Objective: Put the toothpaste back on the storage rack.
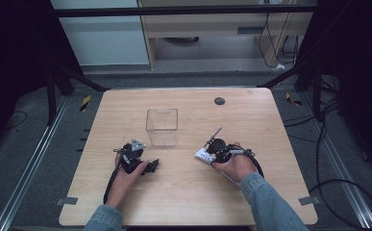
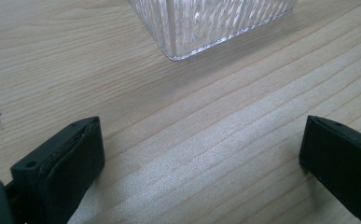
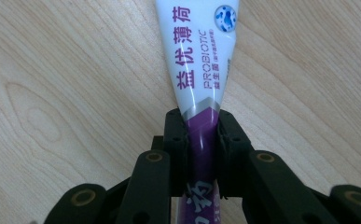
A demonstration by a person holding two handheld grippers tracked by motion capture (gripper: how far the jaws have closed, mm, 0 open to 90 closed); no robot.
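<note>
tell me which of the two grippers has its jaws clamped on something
The right gripper: its jaws pinch the purple end of a white toothpaste tube. The left gripper has its jaws wide apart over bare table, near the clear container.

Both forearms enter from the near edge of the worktop [image 1: 188, 202], sleeves in blue denim. The left hand [image 1: 126, 180] holds the left gripper [image 1: 147, 166] low over the worktop, near its left-centre; its jaws stand wide apart with nothing between them. The right hand [image 1: 239, 166] holds the right gripper [image 1: 212, 149] right of centre, its fingers [image 3: 176, 140] clamped on a tube [image 3: 199, 70].
</note>
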